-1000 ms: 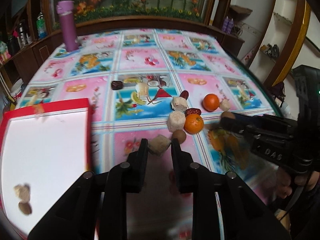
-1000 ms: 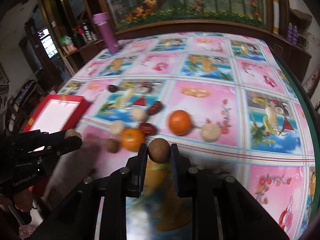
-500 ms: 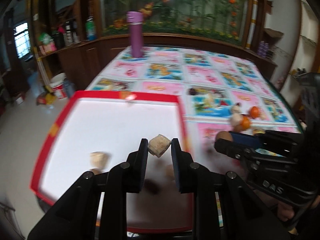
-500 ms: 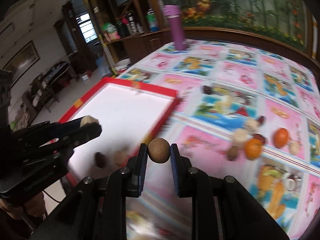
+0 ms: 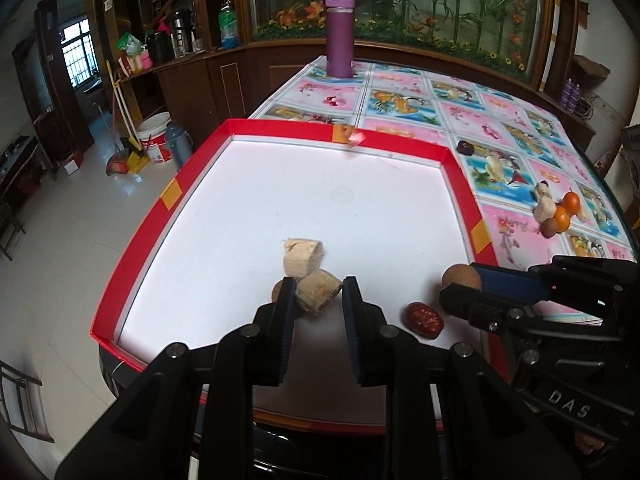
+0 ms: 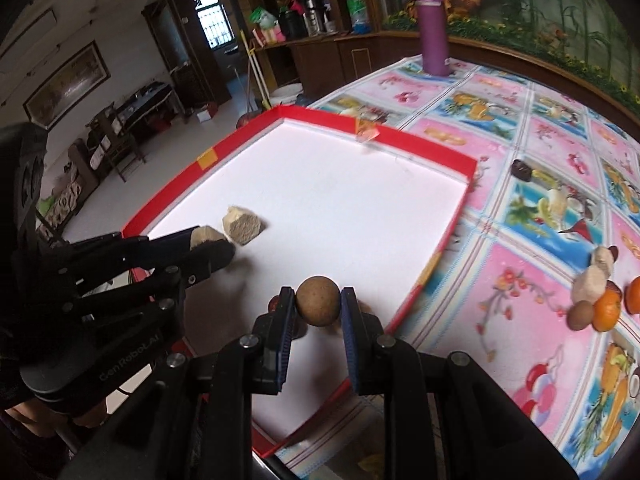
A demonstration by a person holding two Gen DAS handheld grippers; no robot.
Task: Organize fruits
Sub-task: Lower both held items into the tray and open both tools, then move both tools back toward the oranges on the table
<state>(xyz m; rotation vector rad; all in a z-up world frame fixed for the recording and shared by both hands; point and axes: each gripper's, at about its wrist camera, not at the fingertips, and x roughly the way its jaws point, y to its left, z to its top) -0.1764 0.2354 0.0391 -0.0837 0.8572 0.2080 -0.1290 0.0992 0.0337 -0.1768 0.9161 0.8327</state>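
The right gripper pinches a round brown fruit above the red-rimmed tray. The left gripper clasps a pale chunk beside another chunk lying in the tray.

Bright glare on the white floor of the red-rimmed tray, daylight from a barred window, fisheye-bent dark corners, slight blur
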